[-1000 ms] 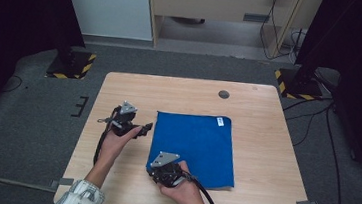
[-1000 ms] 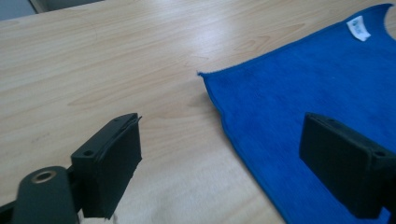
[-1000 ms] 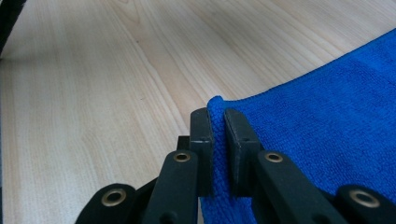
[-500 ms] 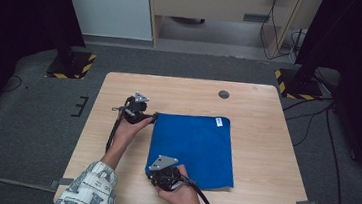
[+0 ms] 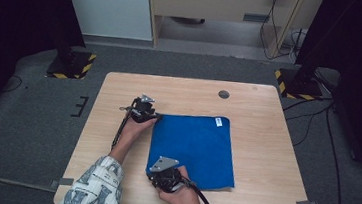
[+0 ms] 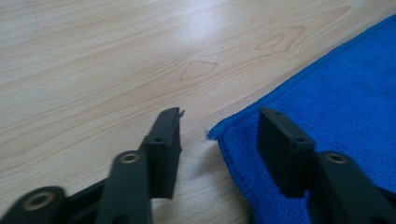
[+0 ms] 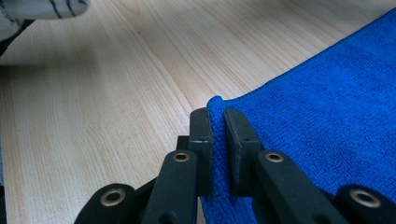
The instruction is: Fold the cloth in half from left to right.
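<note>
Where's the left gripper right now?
High view: left gripper sits at the blue cloth's far-left corner, jaws either side of that corner, just been closing, not yet pinching.

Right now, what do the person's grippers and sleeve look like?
Both the left gripper and the right gripper are black, each topped by a grey three-cornered plate and trailing a black cable. Brass-coloured pins sit in the jaw arms. The left sleeve is white with dark patterning.

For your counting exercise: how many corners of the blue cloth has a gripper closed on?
1: the right gripper pinches the blue cloth's near-left corner; the left gripper straddles the far-left corner, unclamped.
</note>
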A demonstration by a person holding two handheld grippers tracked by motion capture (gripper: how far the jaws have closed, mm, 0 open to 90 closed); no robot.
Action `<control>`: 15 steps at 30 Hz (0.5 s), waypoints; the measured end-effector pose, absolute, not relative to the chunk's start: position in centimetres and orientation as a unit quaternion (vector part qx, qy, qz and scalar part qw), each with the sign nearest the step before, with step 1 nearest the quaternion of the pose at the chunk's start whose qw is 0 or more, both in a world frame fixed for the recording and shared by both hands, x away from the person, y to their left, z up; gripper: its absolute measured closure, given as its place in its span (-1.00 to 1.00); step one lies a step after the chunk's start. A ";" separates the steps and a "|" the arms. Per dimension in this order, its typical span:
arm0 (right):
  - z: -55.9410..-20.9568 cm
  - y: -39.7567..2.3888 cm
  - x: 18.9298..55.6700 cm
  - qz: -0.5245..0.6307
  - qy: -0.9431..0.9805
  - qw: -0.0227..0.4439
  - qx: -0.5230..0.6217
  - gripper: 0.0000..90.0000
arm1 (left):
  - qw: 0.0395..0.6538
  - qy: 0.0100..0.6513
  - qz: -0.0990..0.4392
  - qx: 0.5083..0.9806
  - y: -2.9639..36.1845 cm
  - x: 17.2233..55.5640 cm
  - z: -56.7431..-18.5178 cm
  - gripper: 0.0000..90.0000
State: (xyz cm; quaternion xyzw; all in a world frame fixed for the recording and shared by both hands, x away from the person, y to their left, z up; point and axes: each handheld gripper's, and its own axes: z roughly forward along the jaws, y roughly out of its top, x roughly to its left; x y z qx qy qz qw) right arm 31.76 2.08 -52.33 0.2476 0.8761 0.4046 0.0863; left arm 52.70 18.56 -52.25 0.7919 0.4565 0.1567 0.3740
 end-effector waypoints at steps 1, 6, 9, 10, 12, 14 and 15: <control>-52.3 2.1 31.7 0.405 0.876 0.087 0.248 0.83 | 0.379 0.455 0.150 0.791 18.5 52.7 -52.2 0.39; -52.0 2.0 31.5 0.407 0.874 0.091 0.249 0.83 | 0.402 0.459 0.131 0.782 18.5 52.5 -51.6 0.95; -51.8 2.0 31.4 0.411 0.871 0.094 0.251 0.84 | 0.399 0.453 0.132 0.786 18.5 52.5 -50.7 0.97; -51.6 2.1 31.3 0.411 0.871 0.095 0.251 0.84 | 0.399 0.451 0.135 0.787 18.5 52.5 -50.3 0.97; -51.5 2.1 31.2 0.413 0.869 0.099 0.254 0.85 | 0.403 0.452 0.141 0.784 18.6 52.6 -49.6 0.97; -51.3 2.1 31.1 0.413 0.867 0.105 0.257 0.87 | 0.410 0.452 0.147 0.779 18.7 52.5 -48.9 0.97; -51.2 2.1 31.0 0.415 0.864 0.112 0.262 0.88 | 0.412 0.451 0.148 0.778 18.8 52.5 -48.6 0.97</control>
